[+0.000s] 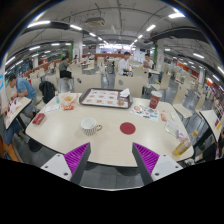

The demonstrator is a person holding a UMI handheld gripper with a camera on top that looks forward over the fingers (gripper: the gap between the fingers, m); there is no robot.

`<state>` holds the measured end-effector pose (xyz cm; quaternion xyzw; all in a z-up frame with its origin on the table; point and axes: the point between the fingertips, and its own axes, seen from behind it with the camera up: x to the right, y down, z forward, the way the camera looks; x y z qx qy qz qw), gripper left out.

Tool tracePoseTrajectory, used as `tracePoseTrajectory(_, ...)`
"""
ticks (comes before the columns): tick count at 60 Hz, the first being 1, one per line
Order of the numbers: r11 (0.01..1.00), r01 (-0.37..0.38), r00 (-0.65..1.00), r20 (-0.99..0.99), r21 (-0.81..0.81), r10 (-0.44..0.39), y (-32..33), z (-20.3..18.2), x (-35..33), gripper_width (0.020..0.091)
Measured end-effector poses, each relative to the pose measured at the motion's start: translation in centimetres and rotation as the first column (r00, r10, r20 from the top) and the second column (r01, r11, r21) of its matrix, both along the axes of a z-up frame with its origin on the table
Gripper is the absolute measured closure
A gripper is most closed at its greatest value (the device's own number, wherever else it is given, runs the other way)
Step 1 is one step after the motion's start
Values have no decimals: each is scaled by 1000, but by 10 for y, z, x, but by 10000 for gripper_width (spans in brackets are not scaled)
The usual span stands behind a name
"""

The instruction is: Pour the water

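I see the tool (112, 157) spread open, nothing between its fingers. White cup (90, 126) stands upright on the counter (60, 135) at 11 o'clock ahead of the fingers, long axis vertical, mouth up; handle direction unclear. Red coaster (127, 128) at 12 o'clock. Tray (104, 98) beyond.

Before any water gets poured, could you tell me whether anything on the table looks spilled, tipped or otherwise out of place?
Nothing stands out. The cup sits upright on the round table, the red coaster lies flat beside it, and the tray rests level beyond them. No spill shows. The gripper is open and empty.
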<state>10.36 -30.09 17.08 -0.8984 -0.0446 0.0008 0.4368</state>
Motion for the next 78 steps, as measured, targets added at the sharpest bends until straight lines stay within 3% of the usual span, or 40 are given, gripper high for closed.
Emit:
tracePoseTrajectory(13, 999, 47, 999, 24, 3, -47, -5, -17, 61, 252)
tracePoseTrajectory(36, 976, 216, 976, -4, -23, -216, -18, -108, 253, 251)
tracePoseTrajectory(56, 951, 276, 960, 2, 137, -279, 53, -126, 370, 258)
tracePoseTrajectory(62, 952, 259, 965, 3, 164, -263, 78, -133, 380, 351)
tracePoseTrajectory(64, 952, 252, 966, 6, 172, -257, 83, -135, 381, 428)
tracePoseTrajectory(67, 952, 236, 970, 3, 194, -242, 90, -135, 379, 598)
tracePoseTrajectory(78, 947, 213, 973, 39, 240, -228, 100, -132, 378, 688)
